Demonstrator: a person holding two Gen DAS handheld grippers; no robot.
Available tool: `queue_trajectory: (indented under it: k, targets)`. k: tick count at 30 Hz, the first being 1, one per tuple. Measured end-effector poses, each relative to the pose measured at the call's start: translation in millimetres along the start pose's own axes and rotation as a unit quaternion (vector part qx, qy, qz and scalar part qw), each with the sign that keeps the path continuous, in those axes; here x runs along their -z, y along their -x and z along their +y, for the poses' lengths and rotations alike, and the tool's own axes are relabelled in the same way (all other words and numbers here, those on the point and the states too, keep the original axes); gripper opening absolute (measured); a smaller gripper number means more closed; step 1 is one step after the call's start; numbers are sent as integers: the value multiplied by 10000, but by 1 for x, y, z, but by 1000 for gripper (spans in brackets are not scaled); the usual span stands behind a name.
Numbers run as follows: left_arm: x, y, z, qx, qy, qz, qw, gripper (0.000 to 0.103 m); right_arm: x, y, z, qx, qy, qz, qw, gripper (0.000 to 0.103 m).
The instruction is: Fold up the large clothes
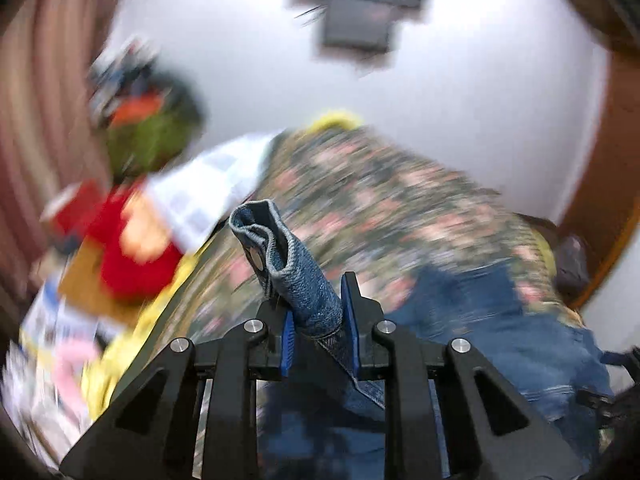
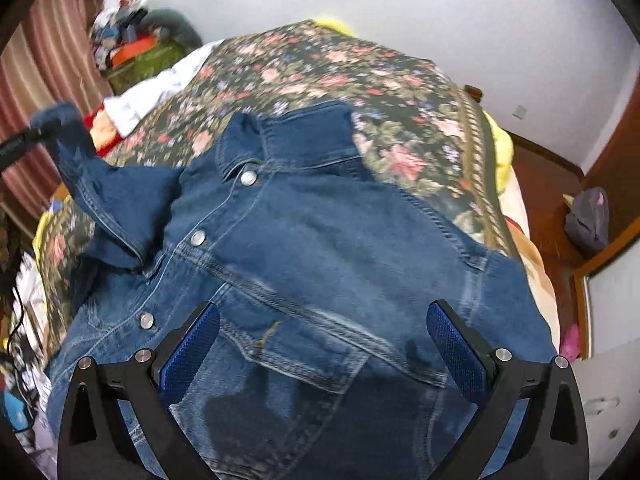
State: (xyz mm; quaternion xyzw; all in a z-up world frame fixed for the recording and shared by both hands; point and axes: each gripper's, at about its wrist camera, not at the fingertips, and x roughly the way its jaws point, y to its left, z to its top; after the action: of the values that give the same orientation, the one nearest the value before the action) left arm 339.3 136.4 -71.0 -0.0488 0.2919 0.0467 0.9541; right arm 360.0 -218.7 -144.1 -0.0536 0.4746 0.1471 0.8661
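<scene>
A blue denim jacket (image 2: 320, 248) lies front up on the floral bedspread (image 2: 360, 76), collar toward the far side and buttons done up. My right gripper (image 2: 322, 308) hovers open just over the chest pocket, fingers spread wide and holding nothing. At the far left my left gripper (image 2: 24, 138) holds the jacket's sleeve lifted off the bed. In the left wrist view, which is blurred, my left gripper (image 1: 318, 312) is shut on the sleeve's cuff (image 1: 276, 248), which sticks up between the blue pads.
A white cloth (image 2: 152, 92) and a red garment (image 1: 132, 252) lie at the bed's far left, with a heap of clothes (image 2: 132, 40) in the corner behind. A striped curtain (image 2: 36, 80) hangs at left. A grey bag (image 2: 588, 220) sits on the wooden floor at right.
</scene>
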Motion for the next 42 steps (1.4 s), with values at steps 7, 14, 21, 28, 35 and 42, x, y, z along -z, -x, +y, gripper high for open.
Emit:
queue_trajectory:
  k: [7, 14, 21, 28, 35, 42]
  targets:
    - [-16, 9, -144, 1271, -1335, -43, 9829, 21, 10, 27, -38, 122, -261, -299, 9991, 103]
    - [46, -41, -240, 2241, -2087, 1277, 9434, 20, 24, 49, -67, 96, -521, -438, 9976, 103]
    - [81, -47, -265, 2512, -2218, 2026, 9201, 23, 32, 39, -79, -218, -764, -214, 9966, 103]
    - [35, -12, -208, 2535, -1802, 1454, 9392, 68, 19, 21, -76, -1030, -1324, -85, 9858, 103]
    - [25, -23, -102, 1126, -1669, 1439, 9689, 76, 10, -22, -67, -1484, -1736, 448, 9725, 91]
    - [86, -62, 15, 196, -979, 2461, 9641, 76, 6, -67, -47, -1359, -1637, 927, 9727, 69]
